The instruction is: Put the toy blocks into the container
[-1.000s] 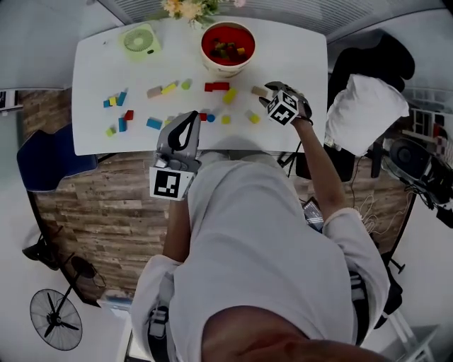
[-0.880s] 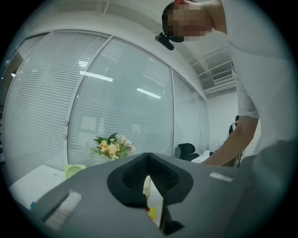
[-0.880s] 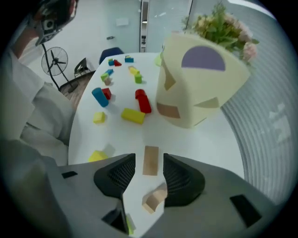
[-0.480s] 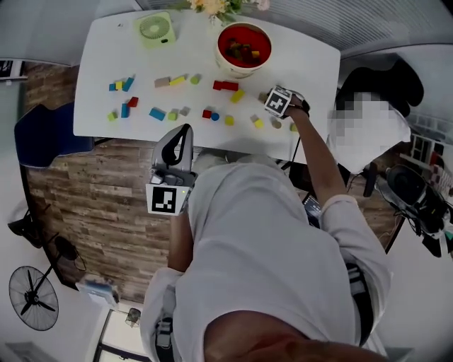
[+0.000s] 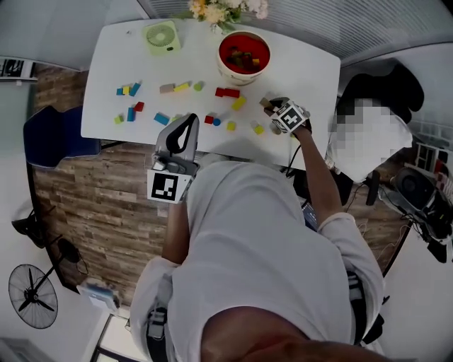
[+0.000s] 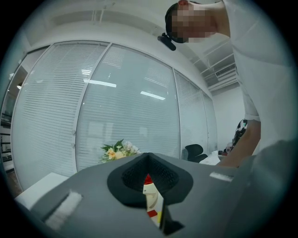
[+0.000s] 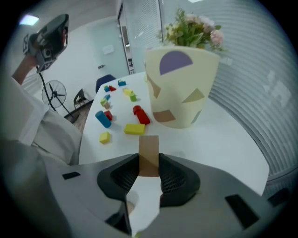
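My right gripper [image 5: 274,107] is low over the white table [image 5: 304,67], front right of the bowl. Its jaws are closing, and both pads press on a tan brown block [image 7: 149,151] that stands between them. The container is a cream bowl [image 7: 184,88] with a red inside [image 5: 244,53], holding some blocks. Loose blocks lie to its left: a yellow one [image 7: 135,129], a red one [image 7: 141,115] and a blue cylinder [image 7: 103,118]. My left gripper [image 5: 178,145] is held up off the table near the person's chest, shut and empty.
More coloured blocks are scattered across the table's left half [image 5: 131,90]. A green fan [image 5: 164,37] and flowers [image 5: 226,8] stand at the back edge. A blue chair [image 5: 53,138] is on the left, a dark chair with white cloth [image 5: 375,134] on the right.
The right gripper has settled a little lower at the brown block by the bowl. The left gripper has stayed raised near the chest. The head view has shifted slightly.
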Tool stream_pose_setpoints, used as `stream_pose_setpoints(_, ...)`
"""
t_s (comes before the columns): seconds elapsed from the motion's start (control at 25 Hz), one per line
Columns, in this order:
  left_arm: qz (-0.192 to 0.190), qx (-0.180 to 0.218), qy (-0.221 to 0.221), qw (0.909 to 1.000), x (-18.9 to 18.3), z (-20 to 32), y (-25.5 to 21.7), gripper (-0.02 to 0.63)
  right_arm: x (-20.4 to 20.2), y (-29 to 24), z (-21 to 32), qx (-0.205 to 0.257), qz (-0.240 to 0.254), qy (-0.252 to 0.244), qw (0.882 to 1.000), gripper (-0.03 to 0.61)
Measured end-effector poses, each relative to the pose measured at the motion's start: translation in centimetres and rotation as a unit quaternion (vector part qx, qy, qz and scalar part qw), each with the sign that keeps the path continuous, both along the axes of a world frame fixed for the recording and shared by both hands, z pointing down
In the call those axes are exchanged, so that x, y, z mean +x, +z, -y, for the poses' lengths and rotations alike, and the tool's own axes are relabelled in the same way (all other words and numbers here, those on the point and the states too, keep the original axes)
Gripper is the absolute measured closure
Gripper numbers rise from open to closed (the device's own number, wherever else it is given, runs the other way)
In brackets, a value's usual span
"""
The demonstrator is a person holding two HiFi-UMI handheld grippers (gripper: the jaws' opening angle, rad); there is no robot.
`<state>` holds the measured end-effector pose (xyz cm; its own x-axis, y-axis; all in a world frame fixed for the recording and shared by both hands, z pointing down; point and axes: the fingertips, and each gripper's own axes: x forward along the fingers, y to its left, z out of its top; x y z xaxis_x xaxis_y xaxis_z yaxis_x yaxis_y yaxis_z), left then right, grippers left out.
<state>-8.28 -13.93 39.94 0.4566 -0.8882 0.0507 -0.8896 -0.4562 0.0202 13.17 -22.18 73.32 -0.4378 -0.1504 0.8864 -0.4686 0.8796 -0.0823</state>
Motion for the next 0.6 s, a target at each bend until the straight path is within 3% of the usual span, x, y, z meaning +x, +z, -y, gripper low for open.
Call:
stream_pose_setpoints(0.16,0.002,0.019,0.038,0.9991,1.9,1.7,-0.9,0.618,-0.1,-4.6,-0.1,0.028,0.09,0.071,0.993,0.448)
stream_pose_setpoints(0.32,0.003,0.026,0.073,0.997,3.6,3.0,-1.3,0.618,0.1,-9.9,-0.2,0.068,0.18,0.137,0.972,0.448)
stream_pose_setpoints(0.44,-0.001,0.029,0.091,0.9954,4.8,3.7,-1.5,0.618,0.5,-14.0,-0.6,0.104,0.249,0.178,0.946,0.448)
stream_pose_setpoints(0.6,0.0,0.03,0.108,0.9937,5.8,4.3,-1.5,0.618,1.2,-19.3,-1.0,0.152,0.338,0.22,0.902,0.448)
